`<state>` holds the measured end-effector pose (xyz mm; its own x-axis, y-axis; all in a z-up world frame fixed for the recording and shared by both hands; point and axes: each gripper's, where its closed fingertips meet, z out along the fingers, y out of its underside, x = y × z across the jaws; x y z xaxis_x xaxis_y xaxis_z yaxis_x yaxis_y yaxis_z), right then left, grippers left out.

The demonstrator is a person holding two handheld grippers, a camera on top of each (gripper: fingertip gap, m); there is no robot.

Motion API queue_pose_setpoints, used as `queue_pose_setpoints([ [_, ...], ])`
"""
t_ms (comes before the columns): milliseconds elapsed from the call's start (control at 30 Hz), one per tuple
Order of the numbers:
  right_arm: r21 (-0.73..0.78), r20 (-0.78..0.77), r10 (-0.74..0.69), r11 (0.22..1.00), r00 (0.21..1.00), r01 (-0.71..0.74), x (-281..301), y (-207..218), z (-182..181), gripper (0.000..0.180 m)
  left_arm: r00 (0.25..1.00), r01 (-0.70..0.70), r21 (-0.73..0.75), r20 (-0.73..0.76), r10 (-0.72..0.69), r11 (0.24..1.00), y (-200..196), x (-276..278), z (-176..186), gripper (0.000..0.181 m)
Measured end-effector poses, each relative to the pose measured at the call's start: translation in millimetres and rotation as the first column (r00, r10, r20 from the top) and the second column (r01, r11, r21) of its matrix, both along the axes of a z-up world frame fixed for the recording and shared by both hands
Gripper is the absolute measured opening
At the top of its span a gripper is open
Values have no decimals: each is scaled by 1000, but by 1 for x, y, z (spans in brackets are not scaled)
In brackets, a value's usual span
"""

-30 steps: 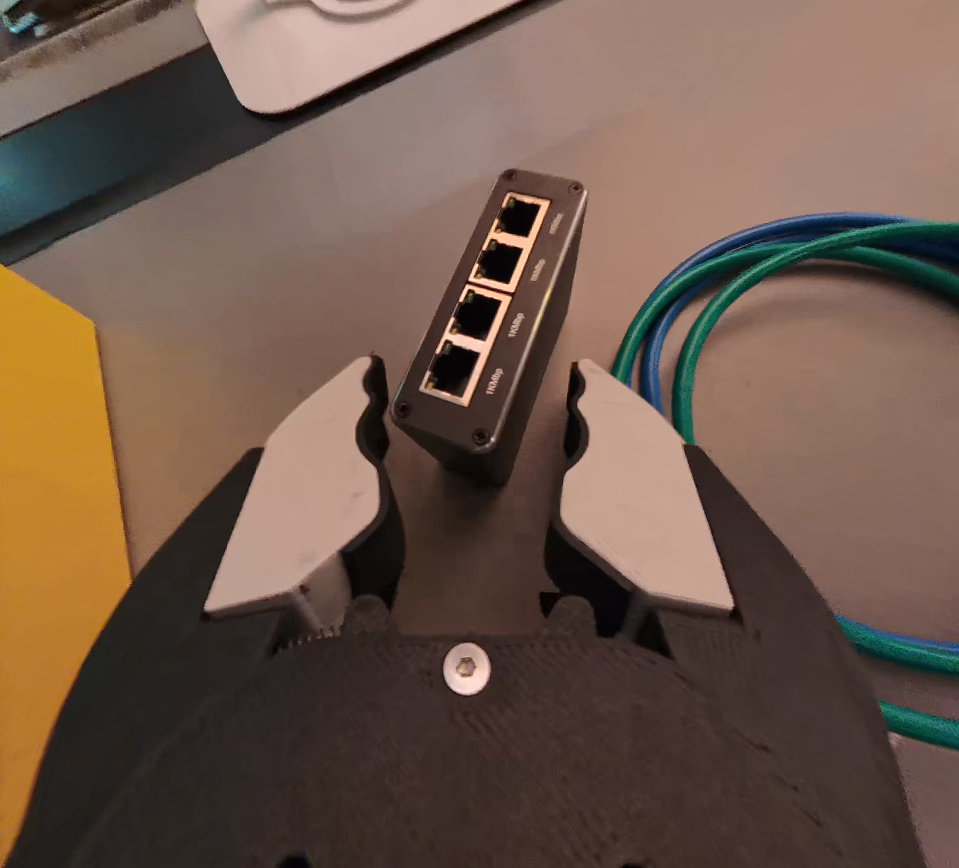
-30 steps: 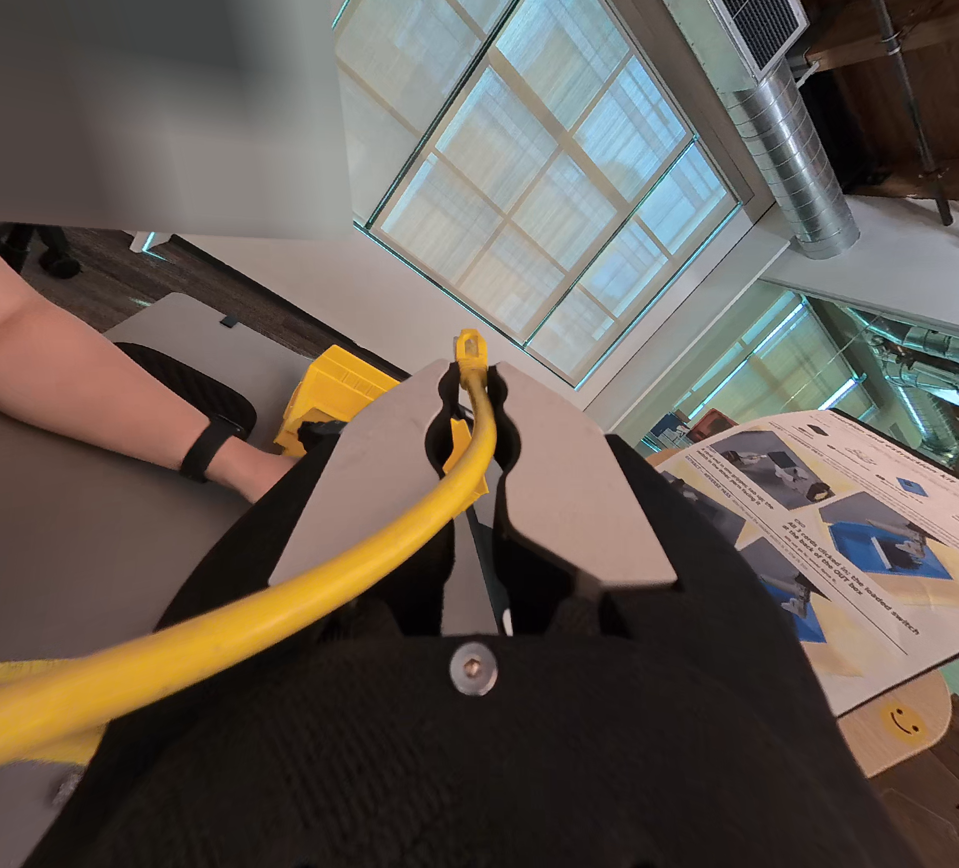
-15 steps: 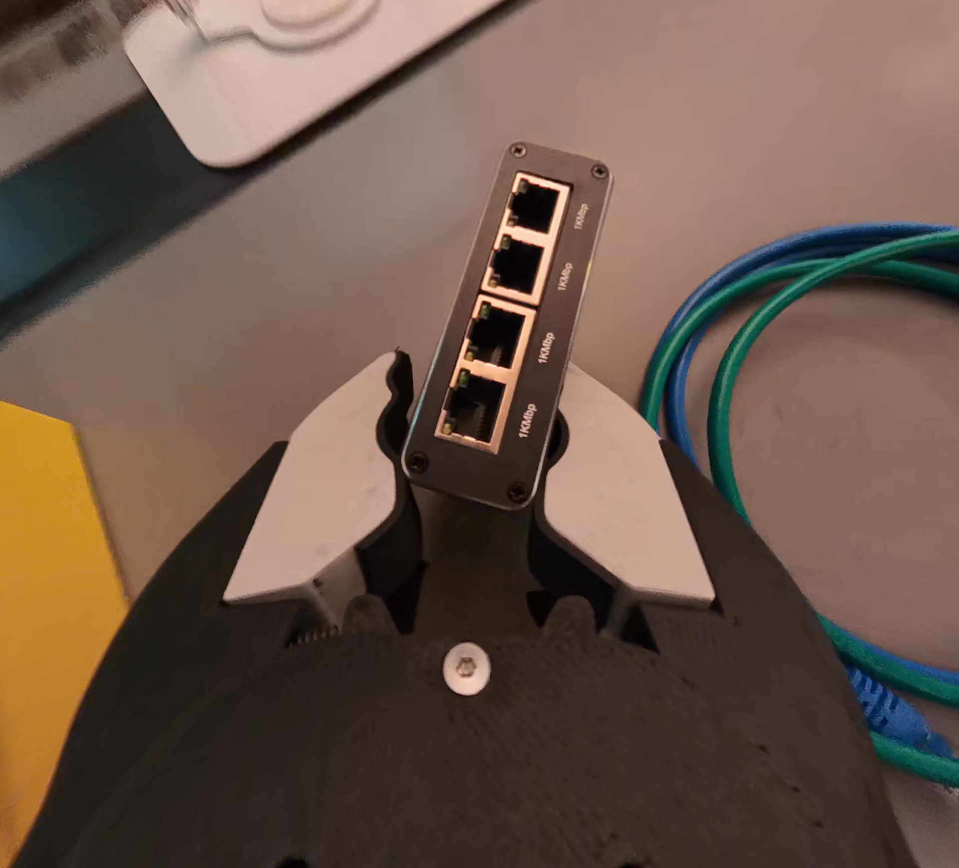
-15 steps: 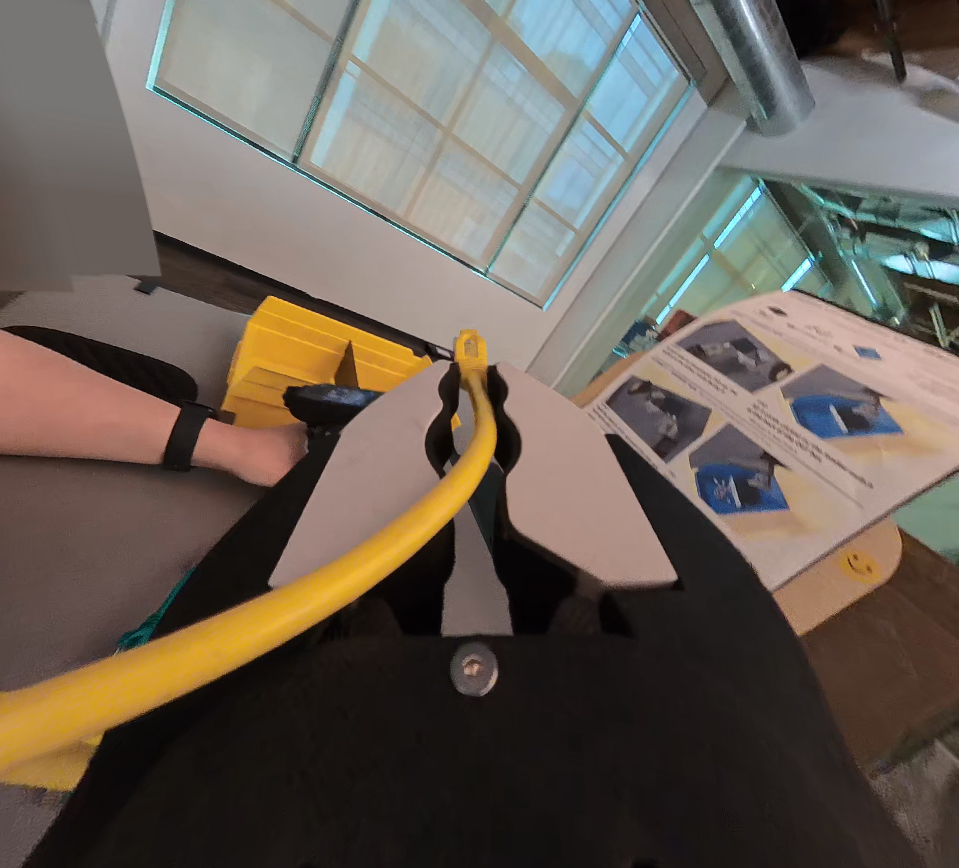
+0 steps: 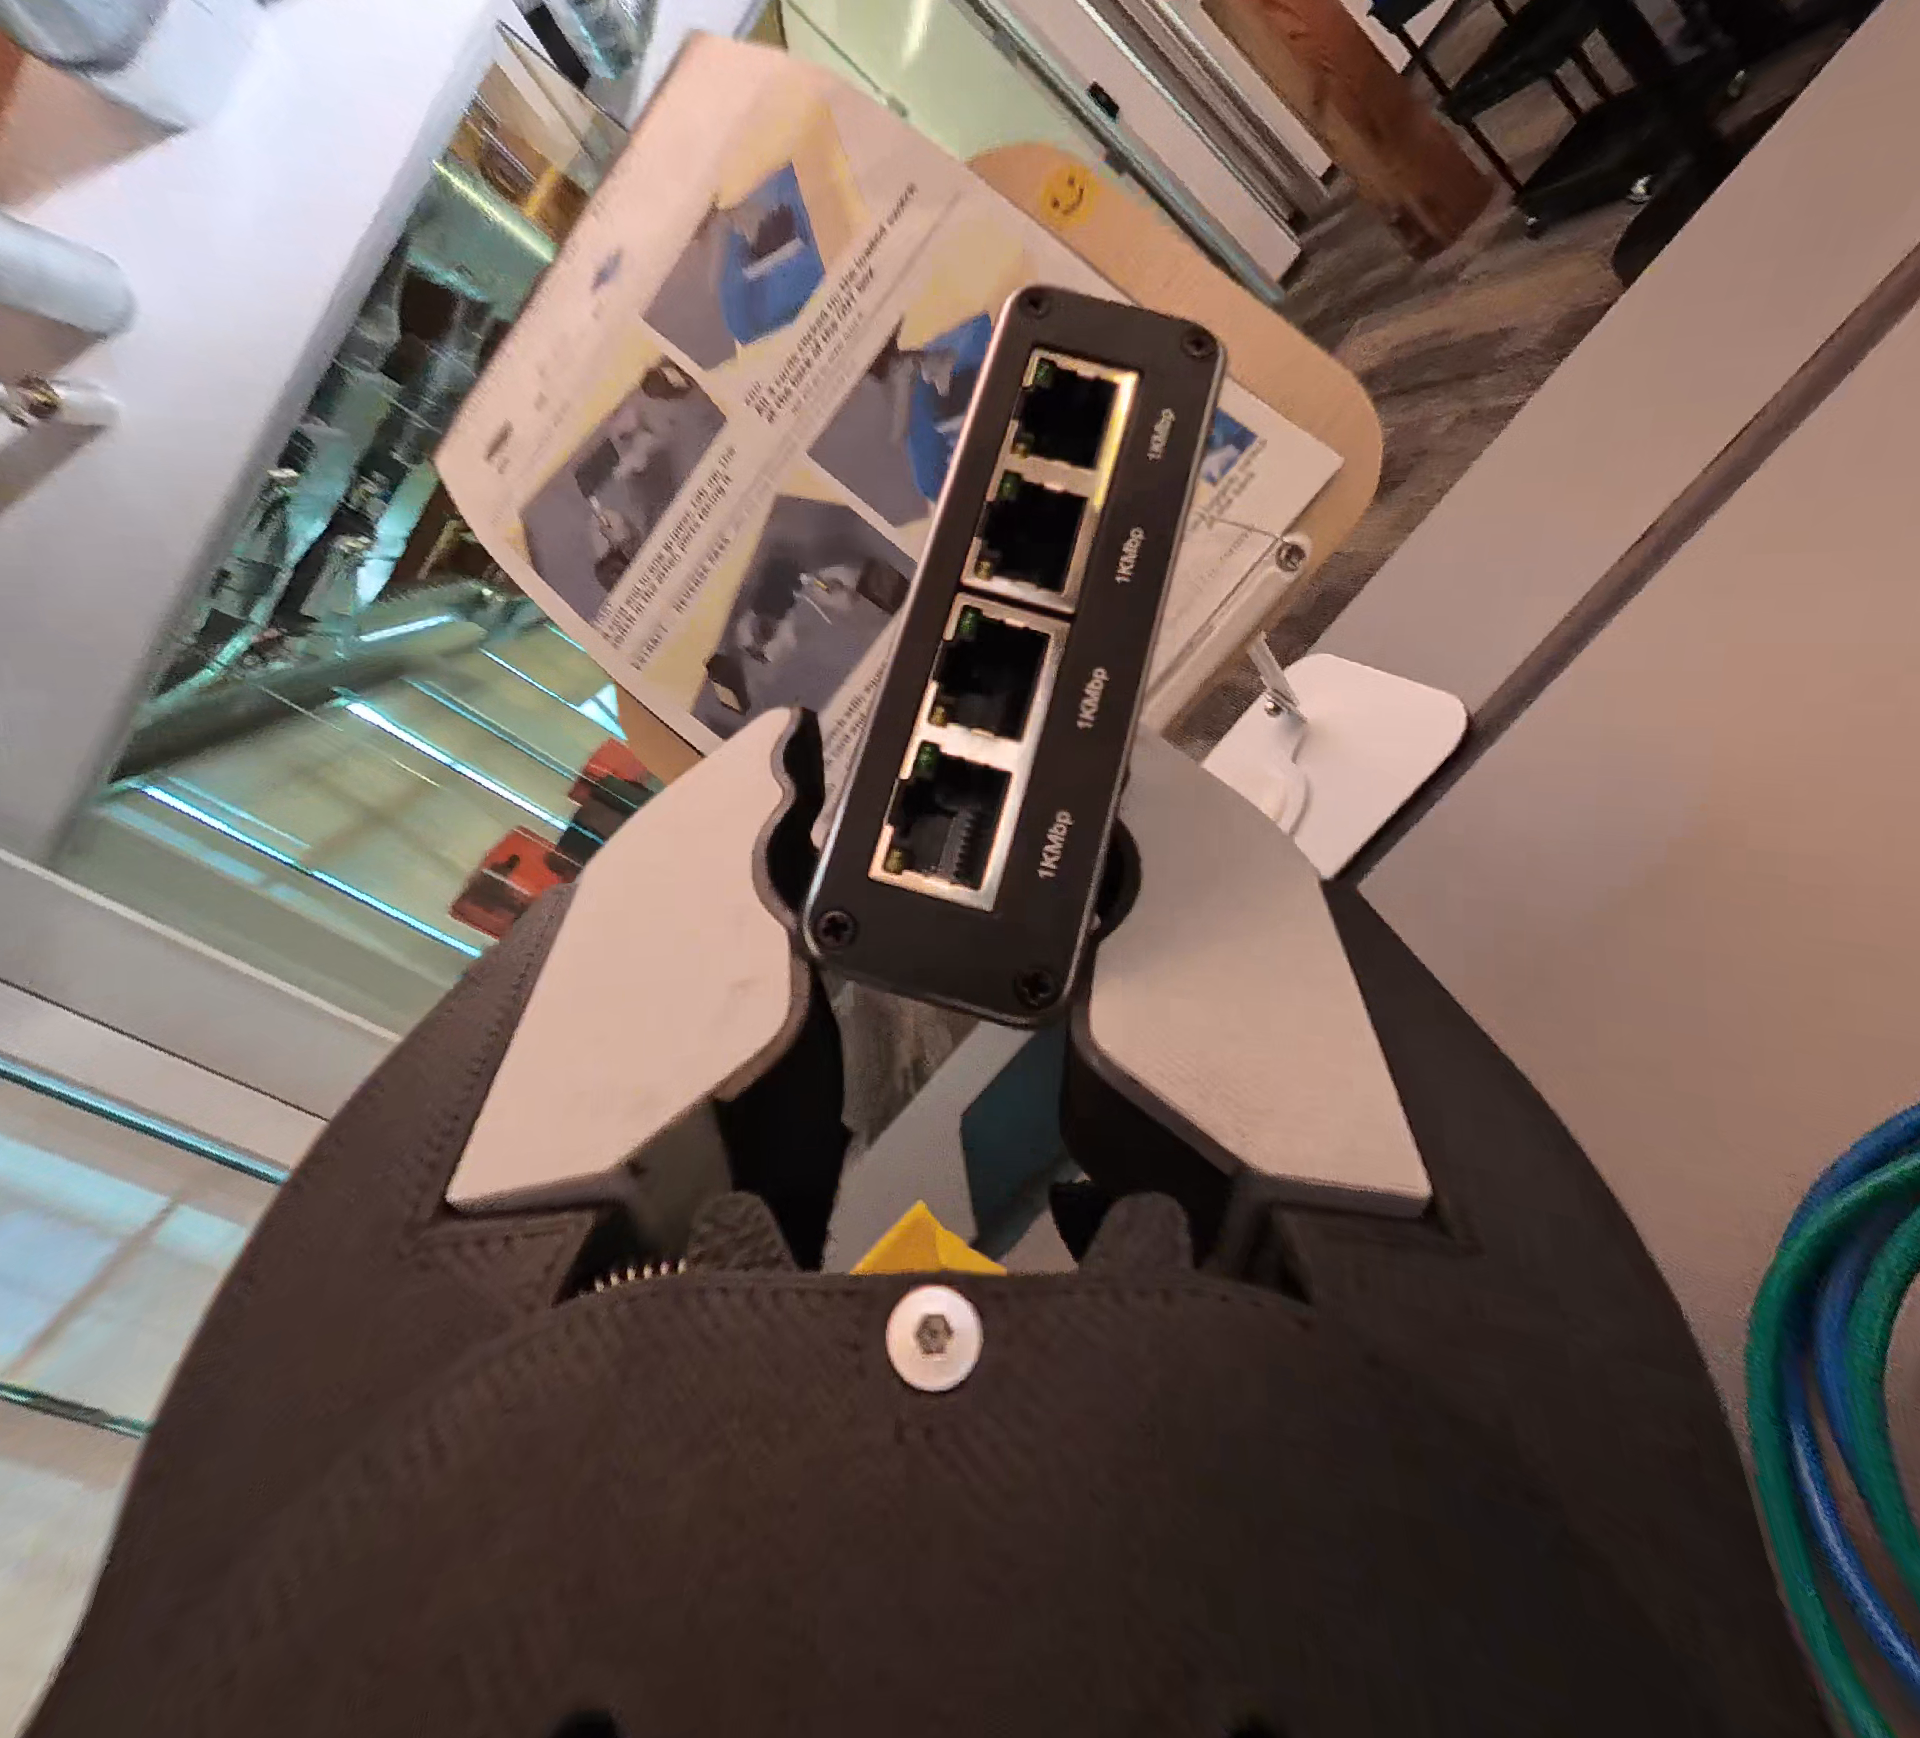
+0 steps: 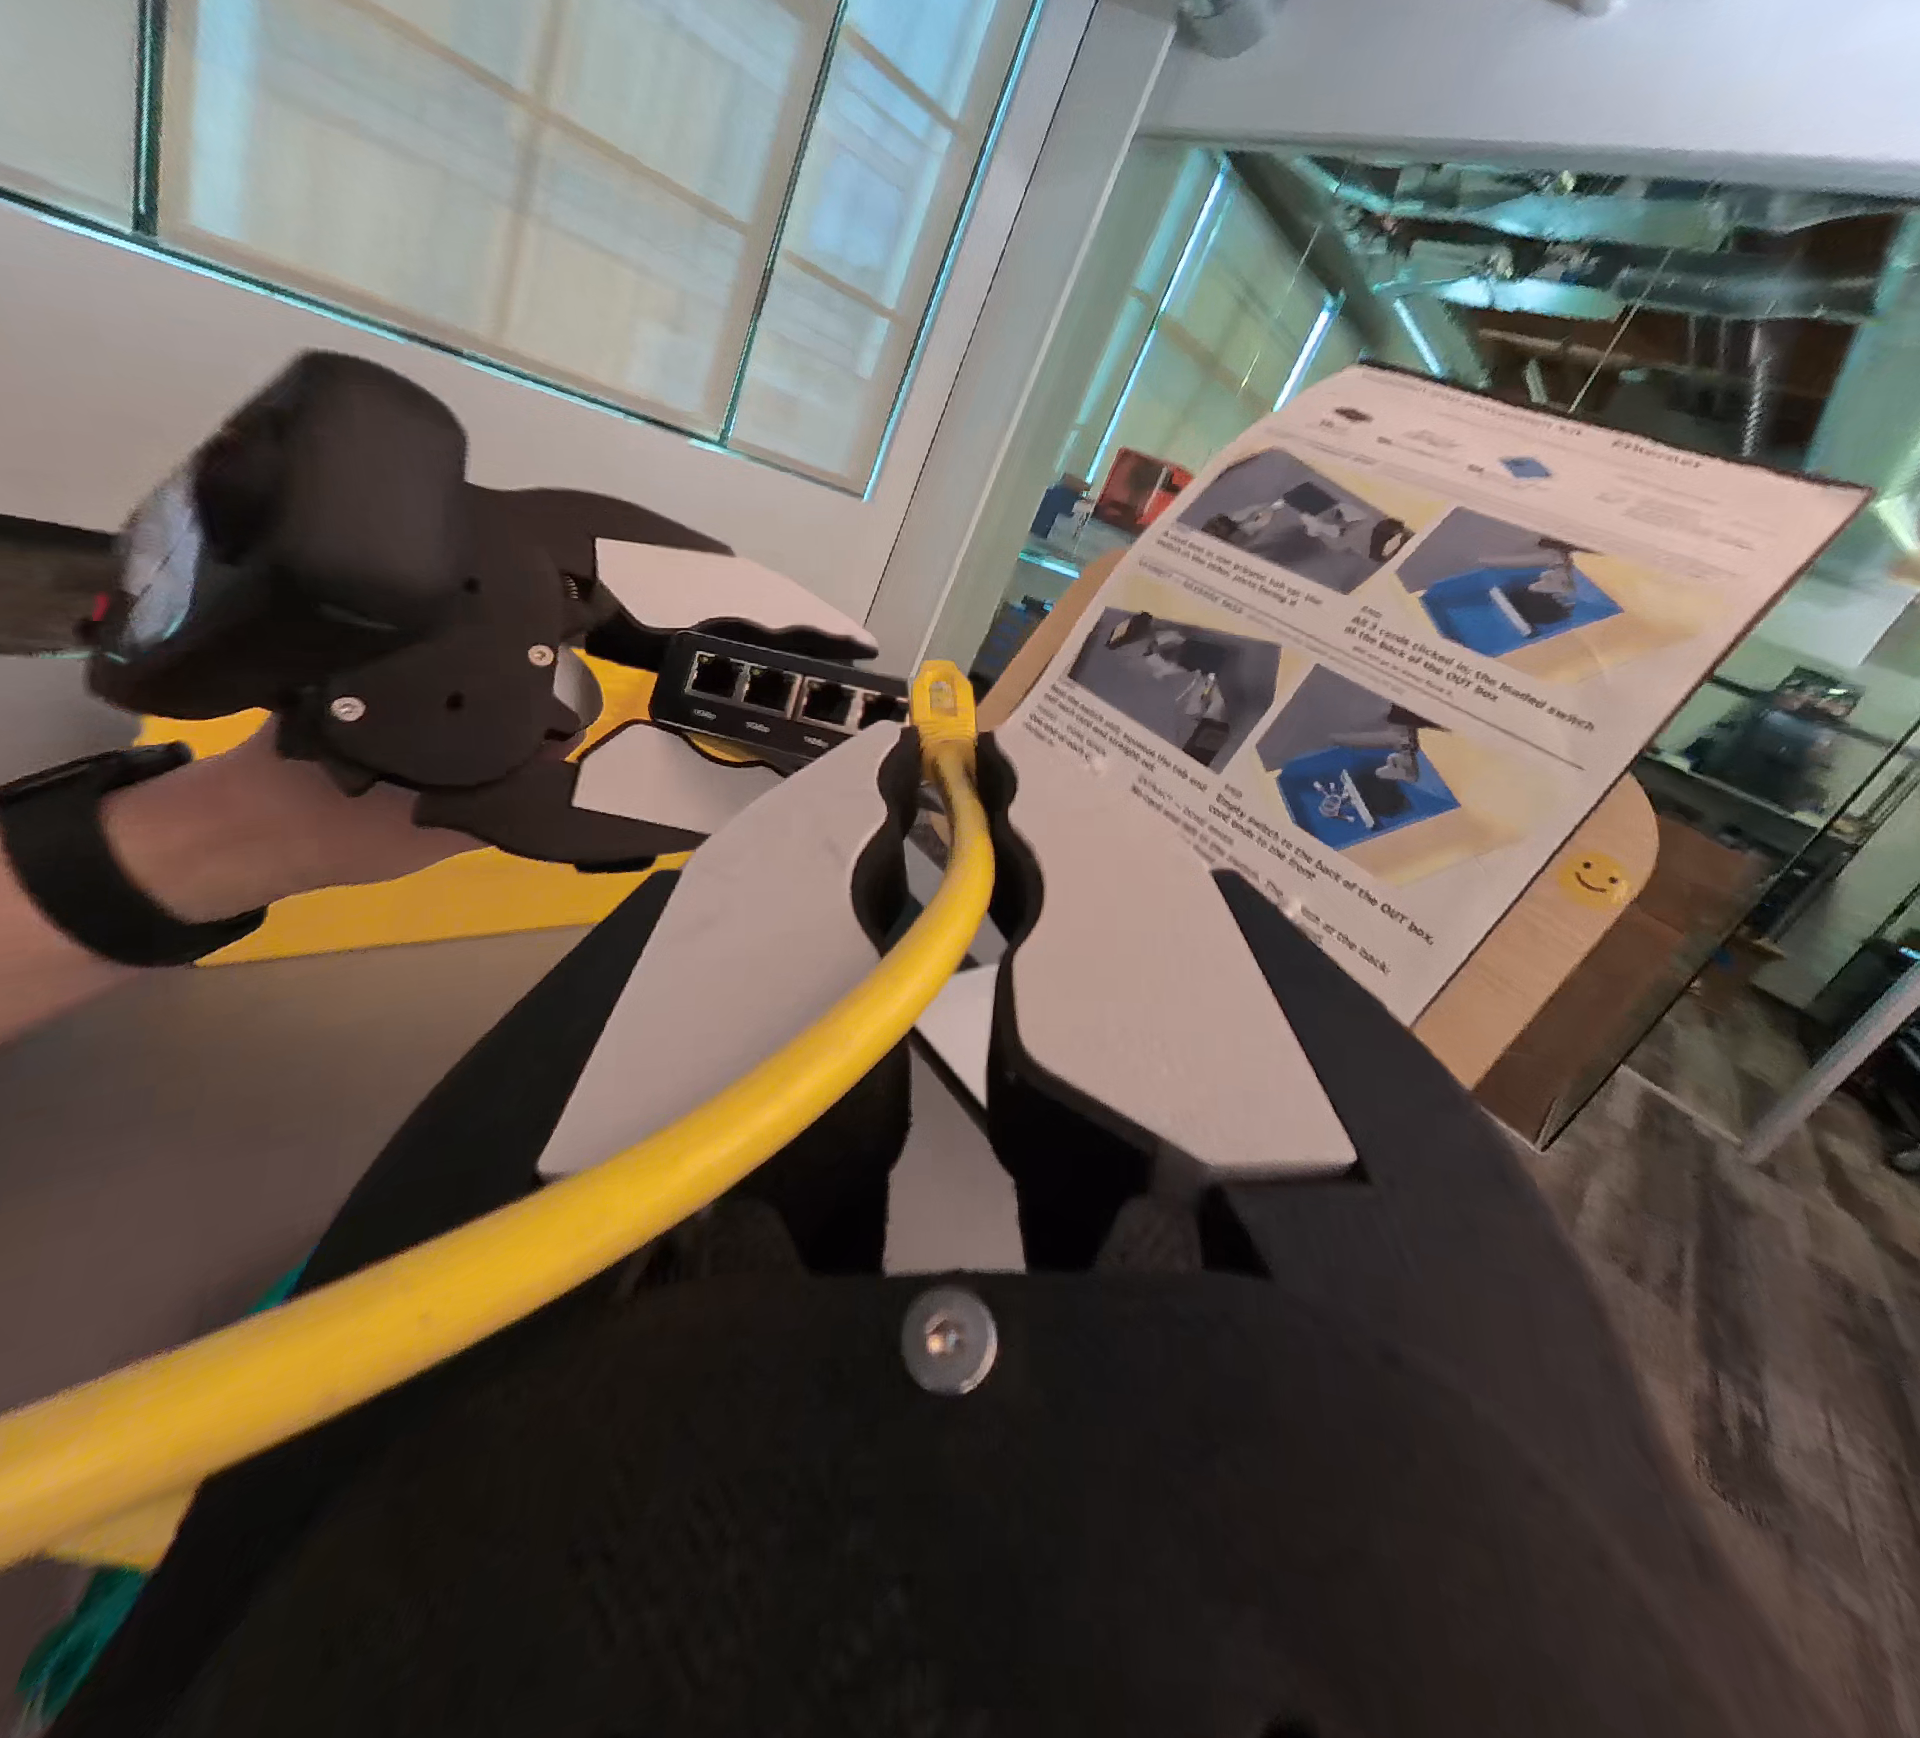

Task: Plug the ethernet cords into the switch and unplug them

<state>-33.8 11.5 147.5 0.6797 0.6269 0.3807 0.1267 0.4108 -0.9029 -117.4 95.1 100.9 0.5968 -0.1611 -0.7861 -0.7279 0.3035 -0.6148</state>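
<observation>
Left gripper (image 5: 961, 841): your jaws are squeezed onto the near end of the black switch (image 5: 1023, 649). The box is lifted off the table.
Switch: it sticks out past your fingertips. Its four holes face the camera, and all four are empty.
Right gripper (image 6: 940, 753): your jaws are nearly closed and pinch the yellow cord (image 6: 727, 1127) just behind its plug (image 6: 940, 696).
Plug: it pokes out past your fingertips, close to the switch (image 6: 790, 696) but not touching it.
Yellow cord: it bends back between your jaws and off to the left.
Green and blue cords (image 5: 1829, 1376): they lie looped on the grey table (image 5: 1662, 805), right of your left jaws.
Instruction board (image 6: 1382, 680): it stands beyond your right jaws.
</observation>
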Motion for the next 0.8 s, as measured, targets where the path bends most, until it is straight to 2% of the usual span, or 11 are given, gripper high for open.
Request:
queue_pose_setpoints([
  [200, 5, 0, -10, 1000, 1000, 10, -18, -4, -6, 11, 998, -25, 89, -49, 30, 996, -21, 5, 13, 49],
  [567, -57, -53, -9, 998, 999, 6, -22, -6, -5, 11, 993, -95, 159, -47, 104, 983, -27, -1, 26, 49],
  [667, -86, -88, -15, 996, 996, 8, -22, -7, -4, 10, 985, -117, 245, -92, 143, 963, -32, -1, 32, 49],
  [800, -133, -86, -42, 991, 995, 30, -25, -5, -9, 10, 973, -78, 325, -183, 143, 943, -41, 7, 33, 48],
])
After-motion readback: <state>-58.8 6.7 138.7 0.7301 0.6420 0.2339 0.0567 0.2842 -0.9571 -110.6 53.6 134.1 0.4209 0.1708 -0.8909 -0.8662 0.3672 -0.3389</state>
